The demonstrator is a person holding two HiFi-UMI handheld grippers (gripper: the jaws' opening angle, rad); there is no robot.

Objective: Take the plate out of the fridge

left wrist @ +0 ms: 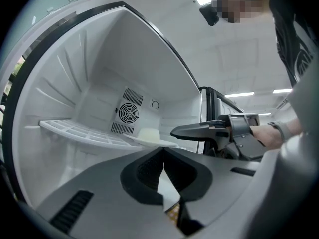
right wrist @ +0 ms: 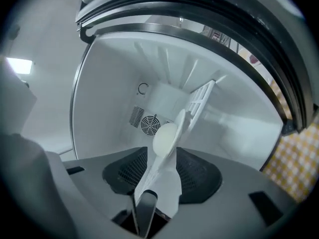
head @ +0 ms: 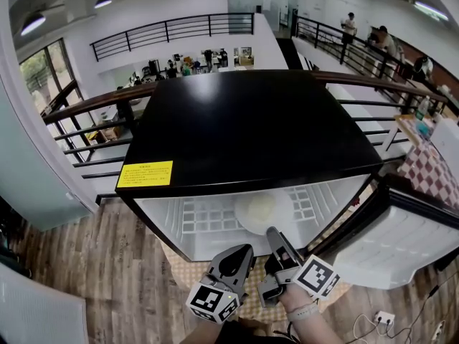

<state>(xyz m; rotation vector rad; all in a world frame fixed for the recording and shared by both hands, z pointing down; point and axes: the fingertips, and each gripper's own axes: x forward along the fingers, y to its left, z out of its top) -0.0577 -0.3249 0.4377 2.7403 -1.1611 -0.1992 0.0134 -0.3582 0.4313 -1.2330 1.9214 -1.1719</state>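
Observation:
A black-topped mini fridge stands with its door swung open to the right. On its white wire shelf lies a white plate with a pale round lump on it. My right gripper is open and rolled on its side, its tips at the plate's front rim. In the right gripper view the plate shows edge-on just beyond the parted jaws. My left gripper hangs shut and empty to its left, short of the shelf. The plate lies ahead of it.
A yellow label sits on the fridge top. A fan grille is on the fridge's back wall. A checked mat lies under the fridge on the wood floor. A railing runs behind, and a power strip lies at the lower right.

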